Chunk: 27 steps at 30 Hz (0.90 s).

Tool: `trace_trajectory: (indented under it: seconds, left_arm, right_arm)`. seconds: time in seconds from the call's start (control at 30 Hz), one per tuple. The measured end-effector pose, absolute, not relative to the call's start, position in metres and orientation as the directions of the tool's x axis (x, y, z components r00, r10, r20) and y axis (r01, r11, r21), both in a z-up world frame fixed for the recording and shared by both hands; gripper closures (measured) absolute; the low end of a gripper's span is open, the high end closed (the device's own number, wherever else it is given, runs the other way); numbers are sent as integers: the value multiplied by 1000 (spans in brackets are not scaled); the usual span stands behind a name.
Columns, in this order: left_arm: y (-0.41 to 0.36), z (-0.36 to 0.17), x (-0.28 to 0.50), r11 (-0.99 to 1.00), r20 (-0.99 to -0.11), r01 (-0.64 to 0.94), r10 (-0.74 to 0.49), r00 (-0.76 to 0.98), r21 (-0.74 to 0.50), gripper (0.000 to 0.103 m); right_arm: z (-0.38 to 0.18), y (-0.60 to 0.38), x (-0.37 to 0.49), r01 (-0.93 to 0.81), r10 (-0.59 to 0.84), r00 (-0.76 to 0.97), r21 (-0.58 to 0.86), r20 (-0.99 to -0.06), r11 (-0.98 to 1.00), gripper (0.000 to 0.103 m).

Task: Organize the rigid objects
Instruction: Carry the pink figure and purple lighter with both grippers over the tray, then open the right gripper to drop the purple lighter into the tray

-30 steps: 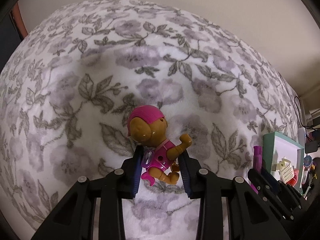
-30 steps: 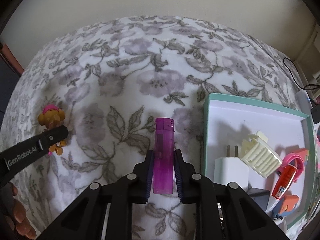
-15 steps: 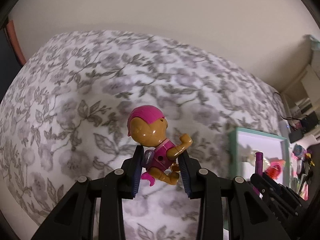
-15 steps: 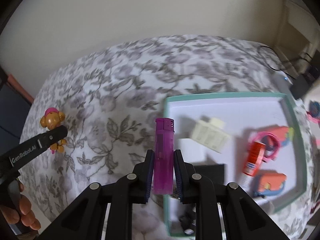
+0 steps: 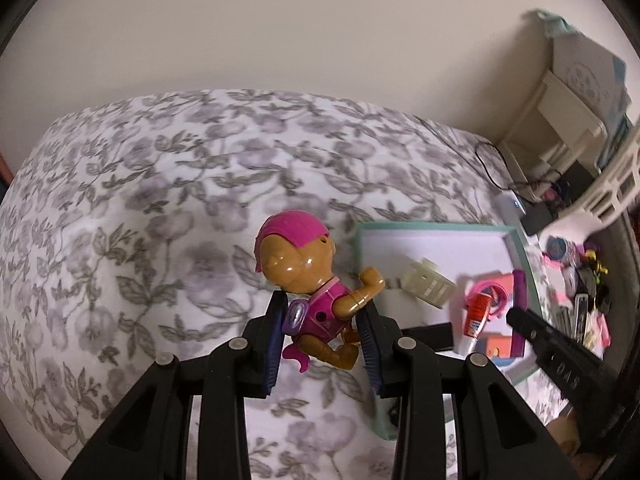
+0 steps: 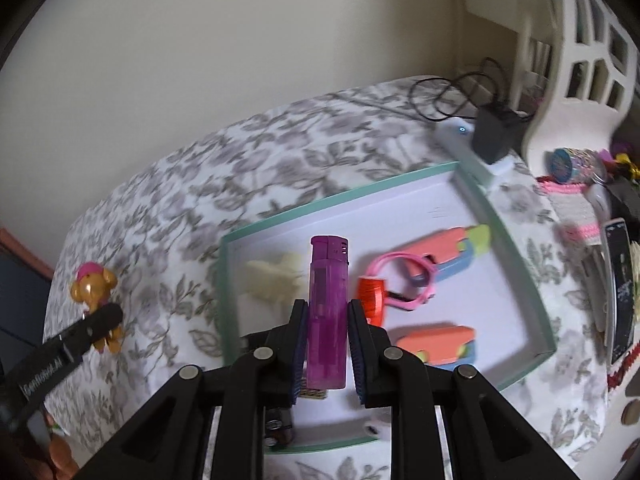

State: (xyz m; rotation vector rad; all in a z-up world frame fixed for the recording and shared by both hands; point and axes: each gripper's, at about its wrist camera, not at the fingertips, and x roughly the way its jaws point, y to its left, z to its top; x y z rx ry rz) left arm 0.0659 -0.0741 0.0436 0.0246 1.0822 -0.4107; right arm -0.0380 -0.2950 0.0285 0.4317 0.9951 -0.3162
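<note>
A floral bedspread, white with grey leaves and mauve blossoms, covers the bed. A plain cream wall stands behind it. At the far right corner a black power adapter sits on a white power strip showing a small blue light, with a black cable looped beside it. A white lattice basket stands to the right, blurred. Below it lie a pink-and-white knitted piece, a round teal-ended container and a dark phone-like slab; further clutter there is too blurred to identify. A white shelf unit stands in the corner.
</note>
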Motion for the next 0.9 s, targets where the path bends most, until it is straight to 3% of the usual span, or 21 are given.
trace_trajectory:
  seconds: [0.53, 0.9]
  left_arm:
    - [-176, 13, 22, 840, -905, 515, -342, 253, -174, 67]
    - [-179, 0, 22, 848, -920, 496, -329, 214, -187, 67]
  right_arm:
    - [1, -353, -47, 549, -75, 401, 173, -913, 818, 82]
    - [-17, -354, -48, 544, -34, 353, 176, -935, 820, 81]
